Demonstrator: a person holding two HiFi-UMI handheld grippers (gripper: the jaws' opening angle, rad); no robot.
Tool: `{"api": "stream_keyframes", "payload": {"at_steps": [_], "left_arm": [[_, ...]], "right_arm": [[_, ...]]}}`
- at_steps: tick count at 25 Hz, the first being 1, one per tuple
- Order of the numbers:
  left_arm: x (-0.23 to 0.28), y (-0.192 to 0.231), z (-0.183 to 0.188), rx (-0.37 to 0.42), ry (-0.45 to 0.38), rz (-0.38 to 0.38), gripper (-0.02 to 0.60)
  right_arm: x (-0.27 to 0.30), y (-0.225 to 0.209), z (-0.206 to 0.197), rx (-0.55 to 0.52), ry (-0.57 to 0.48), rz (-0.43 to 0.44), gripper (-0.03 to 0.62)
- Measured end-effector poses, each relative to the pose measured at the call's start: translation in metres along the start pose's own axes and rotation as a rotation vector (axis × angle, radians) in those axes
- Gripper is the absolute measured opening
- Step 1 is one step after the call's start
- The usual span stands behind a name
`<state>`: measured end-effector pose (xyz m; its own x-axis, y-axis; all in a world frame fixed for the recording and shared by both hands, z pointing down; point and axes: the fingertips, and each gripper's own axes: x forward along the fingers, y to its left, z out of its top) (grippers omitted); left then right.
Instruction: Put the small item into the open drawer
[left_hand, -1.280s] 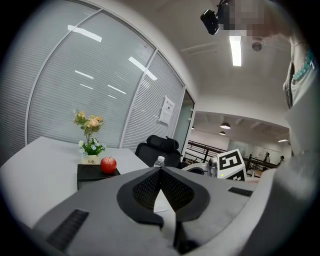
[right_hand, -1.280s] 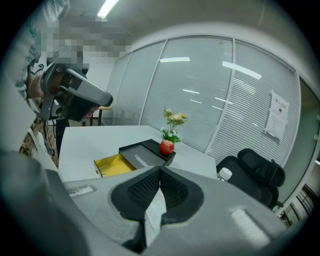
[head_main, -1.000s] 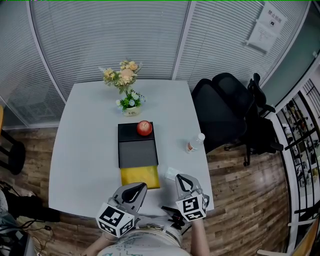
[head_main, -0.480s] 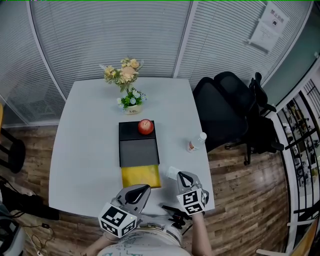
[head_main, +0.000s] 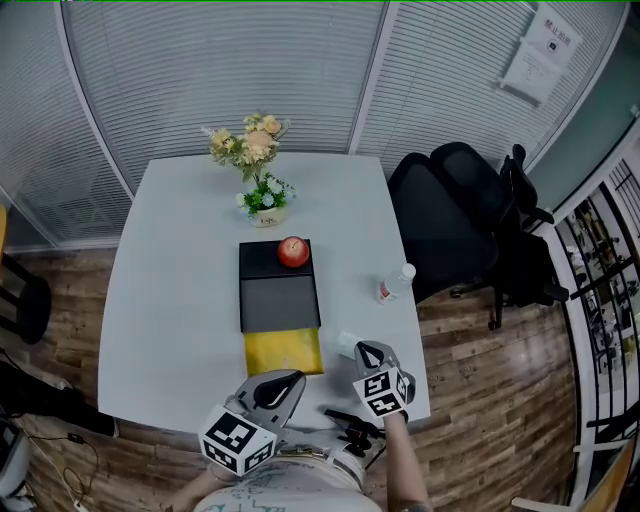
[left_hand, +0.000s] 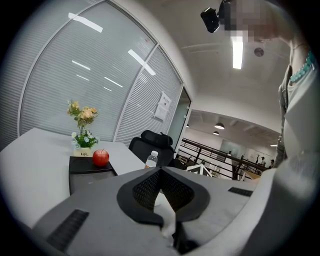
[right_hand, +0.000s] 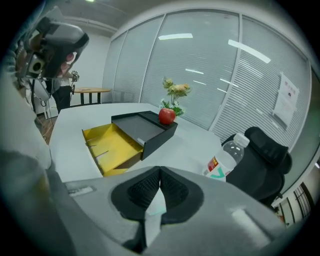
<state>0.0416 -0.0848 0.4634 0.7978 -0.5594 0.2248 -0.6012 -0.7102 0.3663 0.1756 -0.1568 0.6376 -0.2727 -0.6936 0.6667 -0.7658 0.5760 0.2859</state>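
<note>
Apparently light and soft, the small item (head_main: 345, 345) is a pale packet on the table (head_main: 170, 300), just right of the yellow open drawer (head_main: 283, 352). The right gripper (head_main: 367, 351) hangs beside it, jaws together and empty. The left gripper (head_main: 290, 379) is likewise closed. A gentle pinch across its middle should suit.

— How does the left tool (left_hand: 160, 171) stand?
— Jaws together, tips touching. Past them a red apple (left_hand: 100, 157) sits on a black box (left_hand: 82, 169) on the white tabletop (left_hand: 30, 150), with flowers (left_hand: 82, 125) behind and a bottle (left_hand: 151, 160) to the right.
</note>
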Motion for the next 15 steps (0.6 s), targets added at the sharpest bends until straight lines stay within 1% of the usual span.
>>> {"api": "stream_keyframes", "payload": {"at_steps": [15], "left_arm": [[-0.003,0.003,-0.001,-0.029,0.002,-0.007,-0.003]], "right_arm": [[0.042,0.011,-0.035,0.007,0.120,0.096,0.003]]}}
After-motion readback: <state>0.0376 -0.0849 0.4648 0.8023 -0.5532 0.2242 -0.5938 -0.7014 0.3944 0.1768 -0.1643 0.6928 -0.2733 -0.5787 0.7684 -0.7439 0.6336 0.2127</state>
